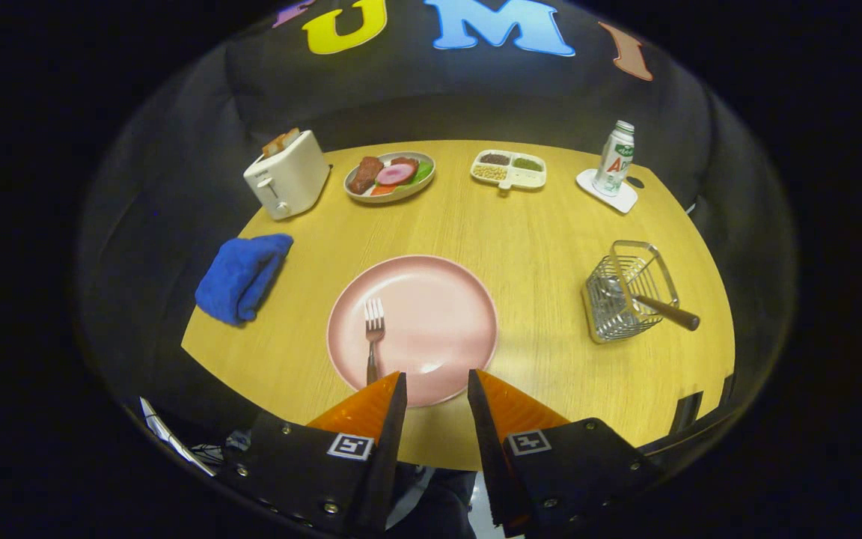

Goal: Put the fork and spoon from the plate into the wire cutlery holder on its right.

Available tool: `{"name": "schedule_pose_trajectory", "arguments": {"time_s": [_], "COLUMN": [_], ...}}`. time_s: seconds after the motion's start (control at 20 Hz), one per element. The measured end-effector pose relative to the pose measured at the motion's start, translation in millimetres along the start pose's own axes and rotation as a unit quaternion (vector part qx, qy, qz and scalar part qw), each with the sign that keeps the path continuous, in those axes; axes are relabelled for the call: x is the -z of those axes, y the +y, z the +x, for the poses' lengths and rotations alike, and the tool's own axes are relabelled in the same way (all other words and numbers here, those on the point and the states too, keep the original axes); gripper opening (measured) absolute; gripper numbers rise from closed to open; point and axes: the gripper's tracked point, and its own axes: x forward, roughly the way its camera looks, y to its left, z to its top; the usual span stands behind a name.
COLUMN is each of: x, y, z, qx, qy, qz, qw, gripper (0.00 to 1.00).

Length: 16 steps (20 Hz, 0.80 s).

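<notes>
A pink plate (438,299) lies on the wooden table just ahead of my fingers. A fork (374,329) rests on the plate's left side, tines pointing away, its handle end hidden behind my left finger. To the plate's right stands the wire cutlery holder (629,290); the spoon (648,303) sits inside it, bowl down, its brown handle sticking out over the right rim. My gripper (436,393) hovers over the plate's near rim, open, with nothing between its fingers.
A blue cloth (242,277) lies left of the plate. Along the far edge stand a white toaster (286,174), a dish of food (390,176), a divided snack tray (509,169) and a can on a white coaster (615,161).
</notes>
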Motion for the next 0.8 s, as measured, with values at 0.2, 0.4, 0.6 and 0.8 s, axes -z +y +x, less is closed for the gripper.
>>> {"name": "schedule_pose_trajectory", "arguments": {"time_s": [0.2, 0.4, 0.6, 0.8], "x": [29.1, 52.1, 63.6, 69.3], "y": [31.0, 52.0, 58.6, 57.7], "z": [18.1, 32.0, 42.1, 48.0], "qx": [-0.028, -0.045, -0.046, -0.045], "qy": [0.045, 0.083, 0.104, 0.122], "qz": [-0.021, -0.037, -0.034, -0.022], "qw": [0.998, 0.995, 0.993, 0.991], "gripper": [0.51, 0.51, 0.51, 0.32]}}
